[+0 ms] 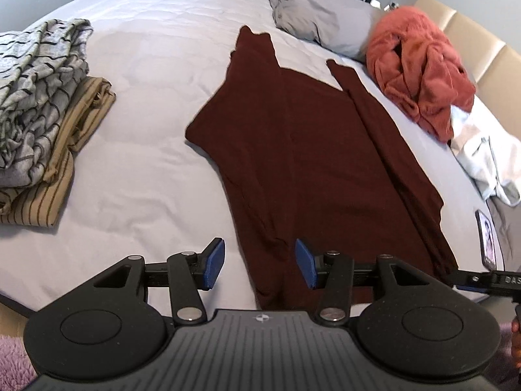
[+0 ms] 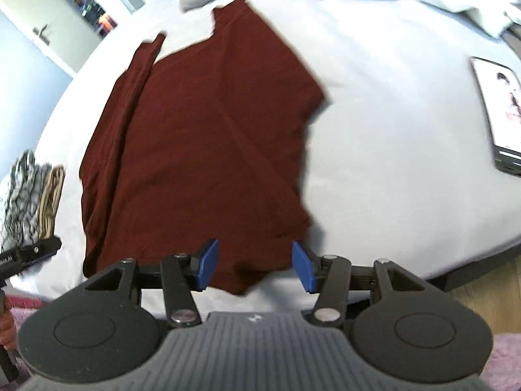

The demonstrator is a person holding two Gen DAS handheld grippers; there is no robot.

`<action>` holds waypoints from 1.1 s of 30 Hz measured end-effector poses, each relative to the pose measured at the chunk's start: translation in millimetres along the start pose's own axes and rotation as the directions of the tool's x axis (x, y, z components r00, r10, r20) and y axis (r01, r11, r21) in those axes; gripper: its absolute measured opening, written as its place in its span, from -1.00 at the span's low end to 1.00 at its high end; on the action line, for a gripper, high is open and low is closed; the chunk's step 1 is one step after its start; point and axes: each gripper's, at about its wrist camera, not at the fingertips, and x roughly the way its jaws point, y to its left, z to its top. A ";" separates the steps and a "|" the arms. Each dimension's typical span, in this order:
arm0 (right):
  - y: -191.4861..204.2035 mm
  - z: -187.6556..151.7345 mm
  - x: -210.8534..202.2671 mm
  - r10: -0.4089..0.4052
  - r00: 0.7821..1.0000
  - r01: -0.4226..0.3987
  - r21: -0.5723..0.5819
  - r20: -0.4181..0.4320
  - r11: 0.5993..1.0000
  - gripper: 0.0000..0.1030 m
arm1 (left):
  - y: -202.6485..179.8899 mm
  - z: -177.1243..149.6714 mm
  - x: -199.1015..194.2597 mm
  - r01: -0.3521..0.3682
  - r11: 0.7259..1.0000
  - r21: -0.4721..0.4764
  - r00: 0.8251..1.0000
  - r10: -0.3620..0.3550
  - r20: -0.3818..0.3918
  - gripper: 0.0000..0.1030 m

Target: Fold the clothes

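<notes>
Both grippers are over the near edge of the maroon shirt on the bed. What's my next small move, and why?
Probably lower both and pinch the near hem. The left gripper and right gripper both stand open with nothing between the pads, and the maroon shirt lies flat with one side already folded in. Gripping the hem's two corners would likely let you fold it up toward the collar.

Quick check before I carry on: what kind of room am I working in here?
Most likely a bedroom: a made bed with a padded headboard and a grey pillow, and clothes laid out on it, including a dark red garment.
</notes>
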 end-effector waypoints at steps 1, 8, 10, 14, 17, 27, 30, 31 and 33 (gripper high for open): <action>-5.6 0.7 -3.5 0.004 1.000 -0.004 0.018 0.014 1.000 0.06 | 1.8 0.2 -1.3 -0.001 1.000 -0.012 1.000 0.001 0.007 -0.10; -44.7 17.5 -31.1 -0.008 0.991 -0.008 0.118 0.134 0.993 0.05 | 13.5 2.0 -1.4 0.027 0.995 -0.093 0.999 -0.024 0.028 -0.05; -49.3 24.6 -27.1 -0.050 0.988 0.033 0.117 0.148 0.993 0.05 | 13.4 1.2 3.5 0.057 0.993 -0.100 0.998 -0.055 0.021 -0.04; -51.6 29.4 -9.9 0.016 0.993 -0.034 0.147 0.120 0.989 0.02 | 10.1 -1.4 13.3 0.117 0.986 -0.115 0.993 -0.118 0.002 -0.01; -40.2 23.2 -0.5 0.044 0.995 -0.053 0.100 0.088 0.994 0.00 | 6.4 -3.8 16.4 0.120 0.988 -0.100 0.993 -0.121 -0.005 0.02; 14.2 -3.4 -6.9 -0.026 0.991 0.061 -0.264 0.133 0.963 -0.83 | 2.5 -5.6 20.6 0.105 0.991 -0.084 0.994 -0.107 -0.018 0.02; 39.0 -17.7 -3.7 -0.051 0.989 0.107 -0.424 0.141 0.899 -0.83 | 1.7 -6.2 20.2 0.101 0.992 -0.079 0.995 -0.103 -0.019 0.02; 45.8 -23.5 1.9 -0.071 0.988 0.127 -0.472 0.134 0.873 -0.83 | 1.6 -6.4 20.0 0.100 0.992 -0.079 0.995 -0.101 -0.020 0.02; 59.2 -35.1 13.1 -0.112 0.986 0.162 -0.563 0.123 0.810 -0.83 | 1.9 -6.9 18.5 0.096 0.992 -0.080 0.995 -0.098 -0.018 0.02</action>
